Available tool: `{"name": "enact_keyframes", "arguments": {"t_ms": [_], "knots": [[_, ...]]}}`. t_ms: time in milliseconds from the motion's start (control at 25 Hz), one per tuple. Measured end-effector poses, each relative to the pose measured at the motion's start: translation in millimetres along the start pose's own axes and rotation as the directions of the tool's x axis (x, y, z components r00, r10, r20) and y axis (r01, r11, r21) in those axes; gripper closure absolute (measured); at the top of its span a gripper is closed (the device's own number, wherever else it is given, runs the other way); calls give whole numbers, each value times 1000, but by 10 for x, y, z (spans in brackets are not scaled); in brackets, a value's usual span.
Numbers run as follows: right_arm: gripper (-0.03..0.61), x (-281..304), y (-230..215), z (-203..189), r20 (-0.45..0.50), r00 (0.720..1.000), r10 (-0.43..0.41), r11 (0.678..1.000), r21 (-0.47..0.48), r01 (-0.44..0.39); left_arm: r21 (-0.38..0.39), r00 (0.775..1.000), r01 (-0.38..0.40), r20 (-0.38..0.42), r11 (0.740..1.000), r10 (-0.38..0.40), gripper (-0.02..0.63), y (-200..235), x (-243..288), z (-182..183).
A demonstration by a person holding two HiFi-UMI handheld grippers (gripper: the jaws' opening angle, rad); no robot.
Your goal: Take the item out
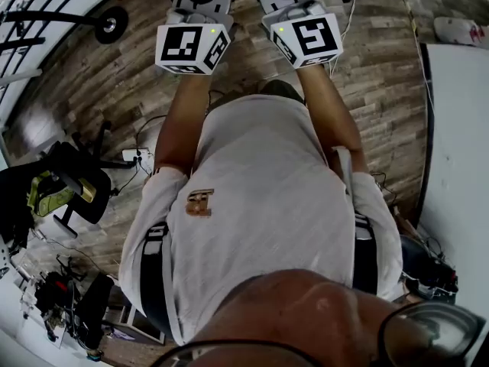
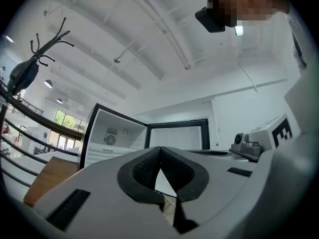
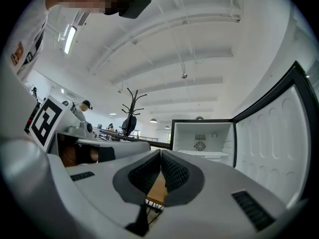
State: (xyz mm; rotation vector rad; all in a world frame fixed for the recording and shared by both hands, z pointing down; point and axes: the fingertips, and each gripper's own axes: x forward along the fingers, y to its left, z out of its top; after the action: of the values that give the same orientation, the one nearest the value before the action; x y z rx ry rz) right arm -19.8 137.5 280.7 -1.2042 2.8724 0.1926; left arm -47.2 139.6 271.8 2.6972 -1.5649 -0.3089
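Left gripper [image 2: 159, 152] and right gripper [image 3: 160, 154] are both clenched on nothing, aimed at the open fridge [image 3: 202, 139], probably lining up a reach.

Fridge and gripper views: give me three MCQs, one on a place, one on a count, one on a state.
1. In the right gripper view, where does the coat rack stand relative to the fridge?
A. left of it
B. right of it
C. inside it

2. How many marker cubes show in the head view?
A. one
B. two
C. four

3. In the right gripper view, the fridge door is:
A. shut
B. swung open
C. taken off

Key:
1 A: the rack's dark branches rise to the left of the white cabinet.
2 B: one cube sits at upper left, and the other is beside it to the right.
3 B: the door's ribbed inner face shows, and the cabinet's inside is exposed.
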Motion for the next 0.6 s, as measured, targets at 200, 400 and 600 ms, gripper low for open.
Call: {"name": "enact_keyframes", "arguments": {"t_ms": [200,400,600], "knots": [[545,116,16,-3,6,1000,-28,1000,11,28,4,1000,31,-7,1000,-31,595,103,15,-13],[545,236,55,-46,-4,999,-31,1000,3,31,-6,999,40,-18,999,-40,595,251,15,-69],[545,394,-48,-104,-10,999,-35,999,8,36,-8,999,37,-23,999,-37,595,385,154,-114]]}}
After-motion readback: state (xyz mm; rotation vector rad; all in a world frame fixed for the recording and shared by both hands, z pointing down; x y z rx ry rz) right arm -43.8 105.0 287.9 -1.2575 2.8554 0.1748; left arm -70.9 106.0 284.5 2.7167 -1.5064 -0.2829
